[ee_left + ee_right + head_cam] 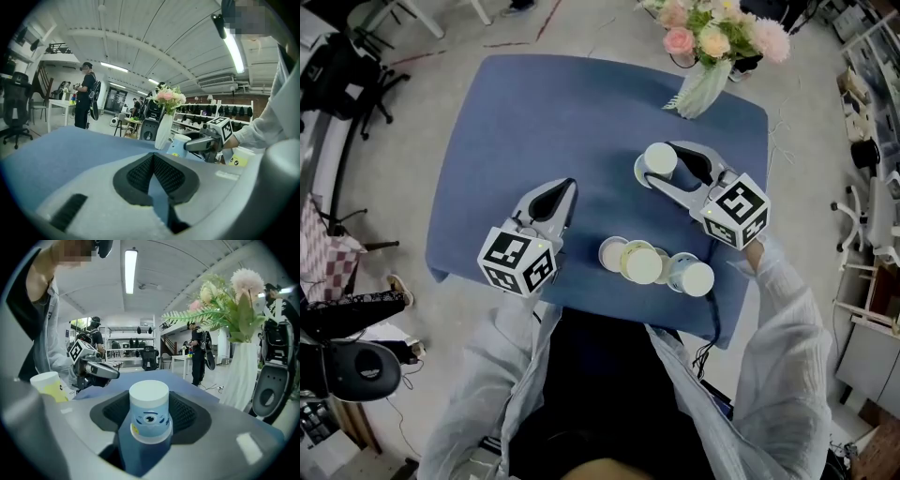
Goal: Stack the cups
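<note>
My right gripper (661,161) is shut on a light blue cup (658,157) with a white base, held upside down at the table's right middle. In the right gripper view this cup (149,416) fills the gap between the black pads (185,413). Three more upside-down cups stand in a row near the front edge: a white one (613,253), a yellow one (643,263) and a blue one (692,277). My left gripper (568,186) hovers left of that row, shut and empty; its tips (153,157) meet over the blue cloth.
The table (516,122) is covered in blue cloth. A white vase of flowers (703,86) stands at its far right corner, just behind the right gripper. Chairs, racks and people are around the room beyond the table.
</note>
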Tool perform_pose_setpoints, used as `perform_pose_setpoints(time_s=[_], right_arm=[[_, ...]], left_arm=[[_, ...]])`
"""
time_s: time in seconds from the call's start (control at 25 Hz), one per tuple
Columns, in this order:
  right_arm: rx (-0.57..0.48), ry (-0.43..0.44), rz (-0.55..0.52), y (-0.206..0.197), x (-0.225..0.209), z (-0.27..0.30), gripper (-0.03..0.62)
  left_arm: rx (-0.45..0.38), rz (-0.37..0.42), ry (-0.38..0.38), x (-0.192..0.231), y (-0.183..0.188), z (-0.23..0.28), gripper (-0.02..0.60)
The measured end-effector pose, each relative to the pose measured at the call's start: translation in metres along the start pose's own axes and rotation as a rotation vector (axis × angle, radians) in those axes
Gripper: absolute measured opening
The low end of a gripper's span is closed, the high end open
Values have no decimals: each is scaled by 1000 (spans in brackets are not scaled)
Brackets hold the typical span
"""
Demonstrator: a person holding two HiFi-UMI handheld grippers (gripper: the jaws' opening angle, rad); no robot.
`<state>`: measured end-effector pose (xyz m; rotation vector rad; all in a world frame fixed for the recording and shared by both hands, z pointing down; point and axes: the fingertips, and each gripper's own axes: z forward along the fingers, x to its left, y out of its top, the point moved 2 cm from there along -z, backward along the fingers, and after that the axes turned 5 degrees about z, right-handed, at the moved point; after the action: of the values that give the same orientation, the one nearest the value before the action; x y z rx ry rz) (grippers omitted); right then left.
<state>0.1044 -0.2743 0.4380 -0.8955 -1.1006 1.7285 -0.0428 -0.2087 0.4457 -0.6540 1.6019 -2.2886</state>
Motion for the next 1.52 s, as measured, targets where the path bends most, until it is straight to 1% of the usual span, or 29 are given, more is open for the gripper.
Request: perform_pose_setpoints(time_s=[0.2,0.44,0.64,0.88,1.12,1.36,1.52], right_arm=[[-6,-58,20,3,5,-34,273],[-22,-117,46,13,8,-75,273],[-28,-131,50,24,32,-95,273],[-46,-153,43,42,57,-114,273],[-97,-185,83,58,73,-132,274],[-141,-234,137,81,100,-146,273],[-139,-284,152,80,118,-151,275]], left_arm=[[-17,15,-28,-19,9,-5,-9],[-32,41,-72,-53,21,-6,-9],[-43,46,-102,-73,21,-16,-9],[-56,75,-142,-93,22,-24,-9],[-48,98,-199,-101,20,-26,-9],[-41,106,-268,-103,32,-31,-9],[-19,132,-324,-110,33,-37,-9]])
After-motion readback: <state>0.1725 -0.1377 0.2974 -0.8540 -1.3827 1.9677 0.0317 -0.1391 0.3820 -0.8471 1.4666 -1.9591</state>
